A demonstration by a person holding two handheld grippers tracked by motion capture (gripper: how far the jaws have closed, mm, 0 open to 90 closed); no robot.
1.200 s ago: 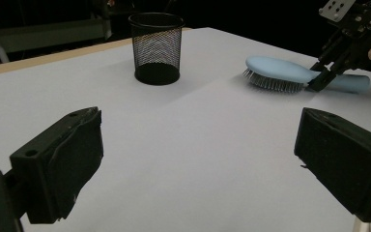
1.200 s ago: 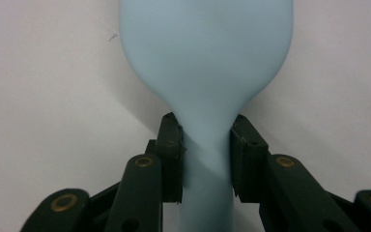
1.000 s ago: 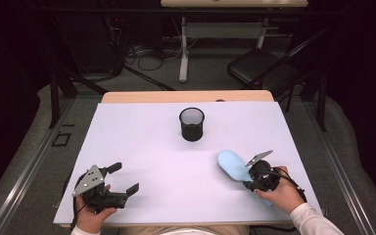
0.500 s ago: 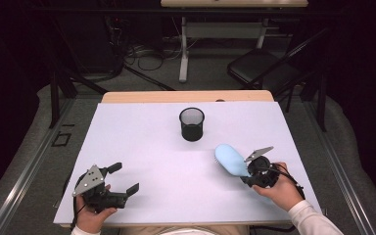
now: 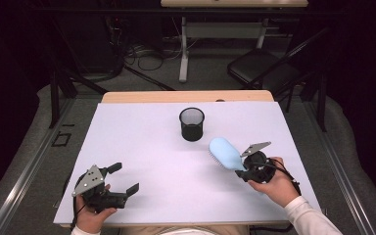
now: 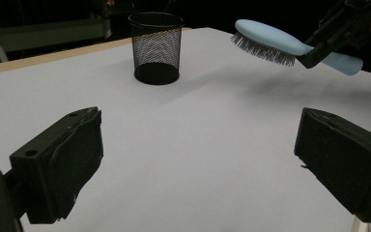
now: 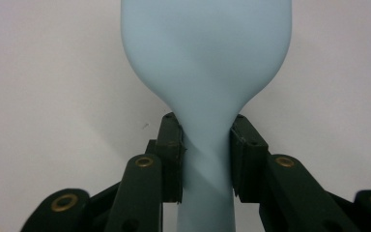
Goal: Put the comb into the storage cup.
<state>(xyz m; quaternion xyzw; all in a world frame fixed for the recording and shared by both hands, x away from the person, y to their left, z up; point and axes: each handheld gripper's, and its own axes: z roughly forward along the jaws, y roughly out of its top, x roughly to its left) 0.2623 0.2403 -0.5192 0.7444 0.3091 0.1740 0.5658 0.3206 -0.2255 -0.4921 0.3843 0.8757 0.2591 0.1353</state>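
While my right tongs (image 5: 245, 169) pinch the light blue hairbrush (image 5: 225, 153) by its narrow handle, the head hangs clear above the white desk (image 5: 147, 142), near the right edge and somewhat short of the black mesh cup (image 5: 192, 124), which stands upright around the middle of the far half; the pads (image 7: 171, 159) press the handle from both sides, as the right gripper view shows; my left tongs (image 5: 122, 180) rest spread and hold nothing, near the near-left corner. Risks, as I judge them: the grip sits low on a smooth, tapering handle, so the heavier head could swing down or the brush could slip through the pads if I tilt it sharply; if the brush is to go into the cup, a low approach could strike the light cup's rim and tip it or push it away; the wide head may also catch on the rim. Orientation: the brush's long axis runs from my tongs toward the far-left corner, nearly level, head leading and slightly raised; the bristles (image 6: 263, 48) face down toward the desk.
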